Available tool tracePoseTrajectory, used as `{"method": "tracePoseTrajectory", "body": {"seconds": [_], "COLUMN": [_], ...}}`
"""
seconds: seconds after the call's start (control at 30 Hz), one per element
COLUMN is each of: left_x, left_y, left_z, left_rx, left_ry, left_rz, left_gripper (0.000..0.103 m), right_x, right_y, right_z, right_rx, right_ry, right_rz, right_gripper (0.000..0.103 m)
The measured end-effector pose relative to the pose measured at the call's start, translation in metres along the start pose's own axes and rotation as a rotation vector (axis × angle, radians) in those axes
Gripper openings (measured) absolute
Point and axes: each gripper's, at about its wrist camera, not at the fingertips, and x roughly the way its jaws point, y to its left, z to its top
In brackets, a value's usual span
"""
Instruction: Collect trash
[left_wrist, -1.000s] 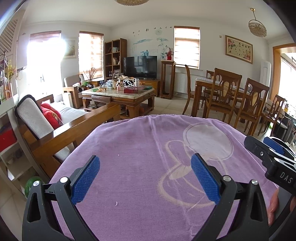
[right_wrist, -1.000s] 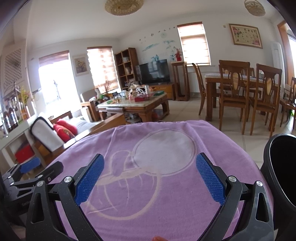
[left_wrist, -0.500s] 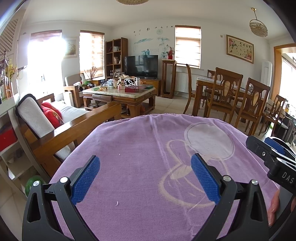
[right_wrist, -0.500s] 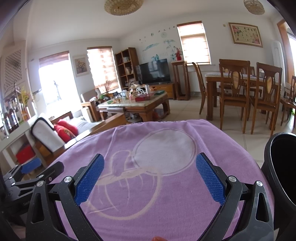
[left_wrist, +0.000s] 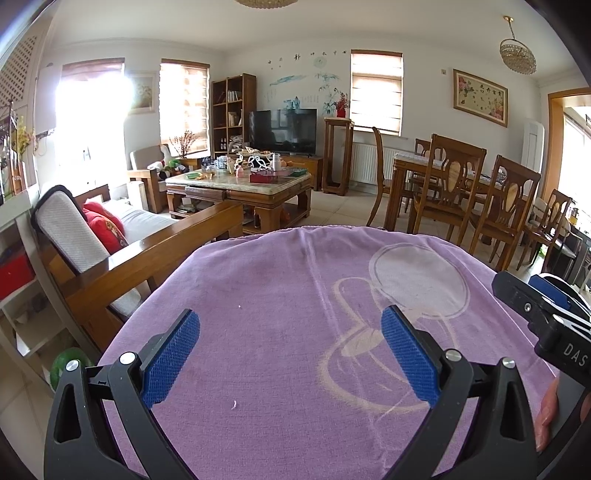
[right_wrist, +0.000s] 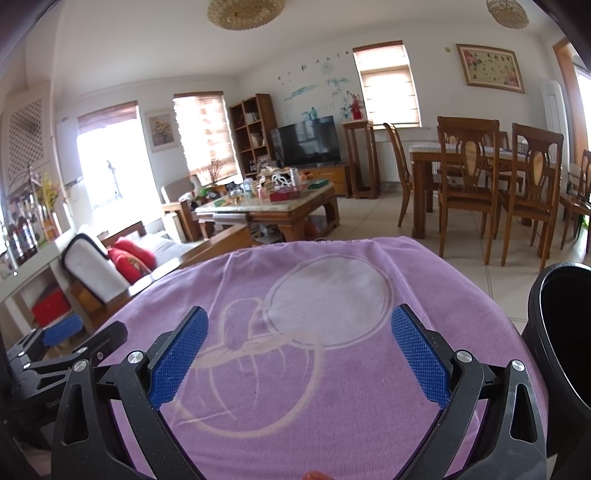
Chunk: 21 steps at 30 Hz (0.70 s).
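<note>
Progress: no trash is seen held or carried; judging from this, collection has not started, or nothing is left on this surface.
Left gripper (left_wrist: 290, 356): the fingers are spread wide apart, with nothing between the blue pads (left_wrist: 171, 356); it hovers over the purple cloth (left_wrist: 280, 295).
Right gripper (right_wrist: 299, 356): the fingers are likewise held wide apart and empty, above the same cloth's pale ring print (right_wrist: 328, 299).
Trash: no clear piece is found on the cloth; only tiny white specks (left_wrist: 233, 405) are seen near the left gripper, just ahead of its left pad, too small to identify.
Bin: a black bin (right_wrist: 561, 332) stands at the right edge of the right wrist view, just beside the cloth and to the right of the right gripper; its inside is too dark to be judged.
Other candidates: a cluttered coffee table (left_wrist: 240, 184) is seen well apart from both grippers, across the room; whether trash lies there cannot be told.
Remaining: trash must be located, gripped and brought to the bin; all of this appears still to be done.
</note>
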Motion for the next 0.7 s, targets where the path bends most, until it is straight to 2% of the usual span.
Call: {"method": "tracePoseTrajectory", "body": {"seconds": [0.7], "left_x": [-0.0016], "left_y": [-0.0009], "left_z": [0.0004], "left_rx": [-0.004], "left_ry": [0.001], "left_rz": [0.002], "left_gripper": [0.098], "right_x": [-0.0004], "right_y": [0.0], "right_z": [0.0009], "right_rx": [0.001], "right_ry": [0.0], "right_rz": [0.001], "right_gripper": [0.098]}}
